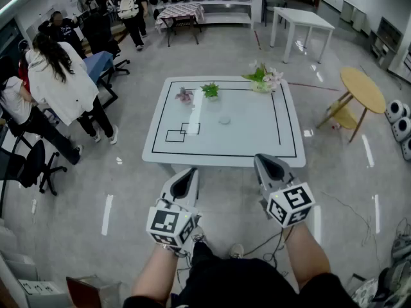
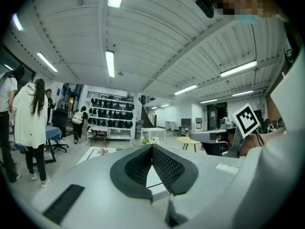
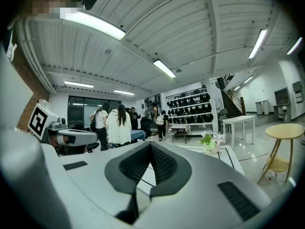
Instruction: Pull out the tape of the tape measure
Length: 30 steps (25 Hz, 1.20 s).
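From the head view, a white desk (image 1: 257, 136) marked with a black outline stands ahead. The left tongs (image 1: 185, 179) and right tongs (image 1: 270, 166) hang just off its 6 o'clock edge, over the floor and touching nothing.

Near the desk's middle lies a small pale round thing (image 1: 224, 119) (perhaps the tape measure, too small to tell), well apart from both tongs. Beyond it, toward 11 o'clock, stand a pink sprig (image 1: 185, 95) and a green plant (image 1: 210, 90). A bunch of flowers (image 1: 263, 79) stands at the 1 o'clock corner.

Around the desk are people (image 1: 61, 79) at 9 o'clock, a round wooden table (image 1: 363, 87) at 3 o'clock and a white table (image 1: 302, 19) farther off at 1 o'clock.

The left gripper view shows the left tongs (image 2: 152, 148) pressed together with nothing between them. The right tongs' marker cube (image 2: 248, 119) is at 3 o'clock.

In the right gripper view the right tongs (image 3: 150, 146) are likewise pressed together and empty. The flowers sit in a pale vase (image 3: 209, 149) on the desk at 2 o'clock, and the people stand at 10 o'clock.
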{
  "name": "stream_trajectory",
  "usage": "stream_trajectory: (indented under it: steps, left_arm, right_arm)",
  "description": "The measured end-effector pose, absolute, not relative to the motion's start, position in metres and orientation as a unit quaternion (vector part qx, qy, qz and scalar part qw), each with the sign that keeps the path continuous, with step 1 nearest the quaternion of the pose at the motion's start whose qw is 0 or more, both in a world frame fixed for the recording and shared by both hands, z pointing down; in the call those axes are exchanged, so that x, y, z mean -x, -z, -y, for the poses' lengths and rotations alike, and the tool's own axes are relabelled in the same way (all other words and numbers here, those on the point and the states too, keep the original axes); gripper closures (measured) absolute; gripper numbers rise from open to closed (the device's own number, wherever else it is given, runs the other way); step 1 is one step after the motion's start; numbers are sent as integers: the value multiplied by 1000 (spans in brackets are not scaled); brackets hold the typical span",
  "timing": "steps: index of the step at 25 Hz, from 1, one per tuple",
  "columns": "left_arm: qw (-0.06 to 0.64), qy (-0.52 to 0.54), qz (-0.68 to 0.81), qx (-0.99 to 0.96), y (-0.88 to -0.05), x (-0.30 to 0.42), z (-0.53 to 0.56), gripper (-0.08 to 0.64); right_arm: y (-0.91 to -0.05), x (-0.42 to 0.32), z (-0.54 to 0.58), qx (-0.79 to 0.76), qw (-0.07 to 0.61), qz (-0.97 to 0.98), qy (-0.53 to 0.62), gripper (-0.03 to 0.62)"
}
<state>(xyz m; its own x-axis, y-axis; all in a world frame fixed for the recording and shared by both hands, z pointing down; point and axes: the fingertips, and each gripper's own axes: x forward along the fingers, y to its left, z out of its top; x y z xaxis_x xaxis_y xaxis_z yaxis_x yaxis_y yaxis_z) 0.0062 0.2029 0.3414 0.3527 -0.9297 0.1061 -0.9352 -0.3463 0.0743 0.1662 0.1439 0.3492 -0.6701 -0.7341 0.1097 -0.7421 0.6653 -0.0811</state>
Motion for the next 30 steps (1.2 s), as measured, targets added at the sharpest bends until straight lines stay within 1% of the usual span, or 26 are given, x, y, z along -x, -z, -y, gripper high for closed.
stream_trajectory:
  steps: [8, 18, 30]
  left_arm:
    - [61, -21, 570, -819, -341, -3, -201, 557]
    - [67, -23, 570, -819, -348, -1, -193, 557]
    - [73, -24, 563, -823, -352, 22, -172, 557]
  right_arm:
    - [-349, -164, -142, -405, 36, 912, -61, 595]
    - [-351, -163, -137, -407, 24, 910, -80, 594]
    - [-359, -143, -119, -412, 26, 907, -79, 591]
